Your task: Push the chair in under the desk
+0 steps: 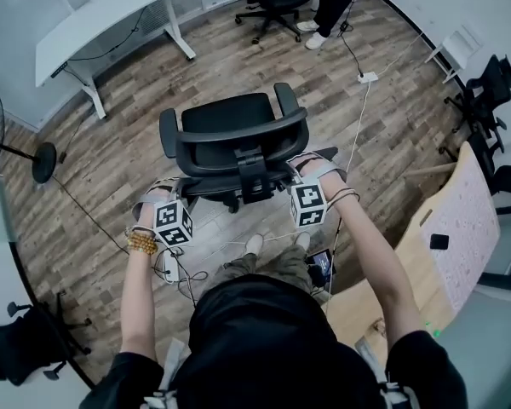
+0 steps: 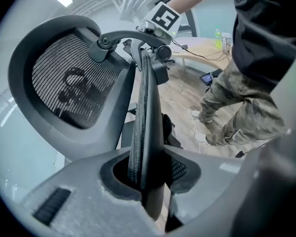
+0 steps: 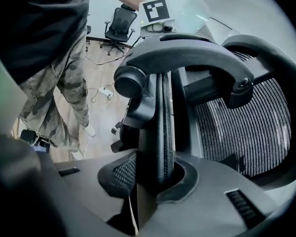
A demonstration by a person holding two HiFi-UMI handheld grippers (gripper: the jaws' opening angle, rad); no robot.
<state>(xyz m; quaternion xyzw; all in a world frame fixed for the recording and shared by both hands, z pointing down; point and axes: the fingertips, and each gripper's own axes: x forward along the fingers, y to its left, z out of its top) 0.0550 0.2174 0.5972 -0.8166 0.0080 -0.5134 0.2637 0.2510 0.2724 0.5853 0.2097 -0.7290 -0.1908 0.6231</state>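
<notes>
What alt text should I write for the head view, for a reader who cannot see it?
Seen from above, a person grips the backrest of a black office chair with two grippers, the left gripper and the right gripper shut on its two side edges. The chair stands on a wooden floor, apart from the white desk at upper left.

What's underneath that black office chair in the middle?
Under the chair, part of its dark base pokes out, standing on the wood floor. The seat covers the rest of the base, so its wheels cannot be seen.
</notes>
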